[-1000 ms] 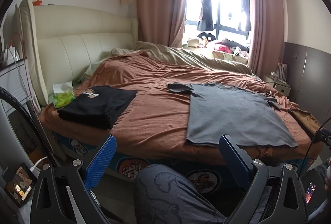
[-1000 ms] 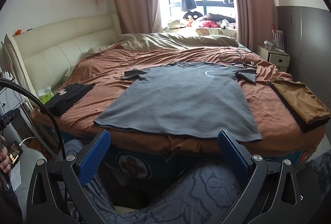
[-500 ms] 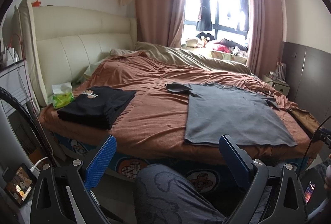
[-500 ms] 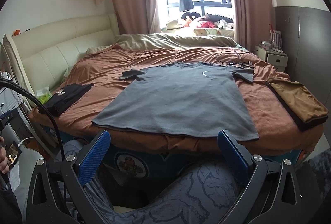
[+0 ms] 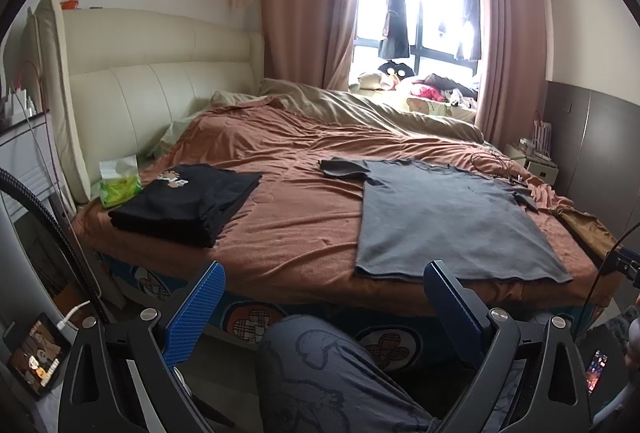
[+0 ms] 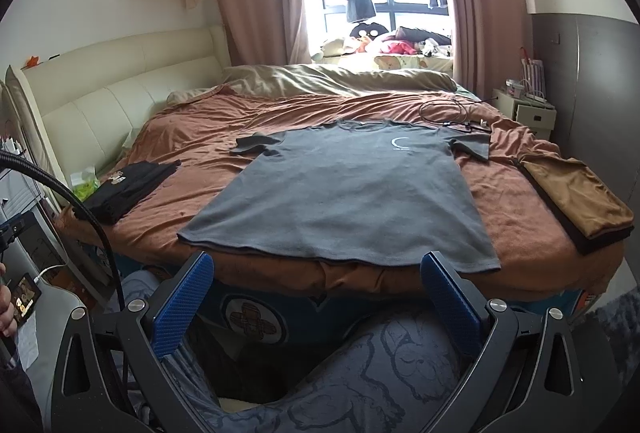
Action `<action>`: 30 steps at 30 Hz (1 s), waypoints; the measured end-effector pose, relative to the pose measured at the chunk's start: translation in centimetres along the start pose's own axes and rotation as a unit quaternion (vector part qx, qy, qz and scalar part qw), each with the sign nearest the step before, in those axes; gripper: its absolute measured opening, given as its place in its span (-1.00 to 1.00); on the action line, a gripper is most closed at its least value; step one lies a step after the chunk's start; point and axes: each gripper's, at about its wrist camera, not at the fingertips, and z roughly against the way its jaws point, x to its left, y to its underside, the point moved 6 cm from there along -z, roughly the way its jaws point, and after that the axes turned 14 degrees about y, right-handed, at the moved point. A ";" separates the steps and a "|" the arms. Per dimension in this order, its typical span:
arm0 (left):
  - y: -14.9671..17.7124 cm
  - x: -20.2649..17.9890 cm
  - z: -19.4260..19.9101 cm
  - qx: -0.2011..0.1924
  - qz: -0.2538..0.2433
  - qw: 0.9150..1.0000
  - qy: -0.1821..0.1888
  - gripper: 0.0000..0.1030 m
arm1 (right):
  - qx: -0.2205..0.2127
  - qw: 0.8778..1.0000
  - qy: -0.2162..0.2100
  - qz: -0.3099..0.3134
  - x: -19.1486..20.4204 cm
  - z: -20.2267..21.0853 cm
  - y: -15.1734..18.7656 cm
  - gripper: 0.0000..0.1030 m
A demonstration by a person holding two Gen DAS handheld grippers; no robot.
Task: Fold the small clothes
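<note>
A grey T-shirt [image 6: 352, 193] lies flat and spread out on the brown bedspread, hem toward me, small white crescent logo near the collar; it also shows in the left wrist view [image 5: 444, 221] at the right. My left gripper [image 5: 324, 289] is open and empty, held off the bed's near edge above my knee. My right gripper [image 6: 316, 279] is open and empty, just short of the shirt's hem.
A folded black shirt [image 5: 188, 201] lies at the bed's left, next to a green tissue pack [image 5: 118, 181]. Folded brown and black clothes [image 6: 580, 201] lie at the right edge. A cable [image 6: 452, 113] lies beyond the shirt. A bedside table [image 6: 528, 109] stands at the right.
Both views have shifted slightly; the grippers have drifted a little relative to the bed. Both stay open and nothing on the bed has moved.
</note>
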 end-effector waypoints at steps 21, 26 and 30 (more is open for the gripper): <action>0.2 -0.2 0.1 0.000 0.002 1.000 0.007 0.95 | -0.004 1.000 -0.001 0.005 0.1 0.2 0.0 1.00; -0.1 -0.1 -0.2 0.000 0.006 1.000 0.008 0.95 | -0.004 1.000 0.000 0.008 0.3 0.1 -0.3 1.00; -0.3 -0.1 -0.7 0.001 0.007 1.000 0.010 0.95 | -0.004 1.000 0.004 0.010 0.3 0.0 -0.8 1.00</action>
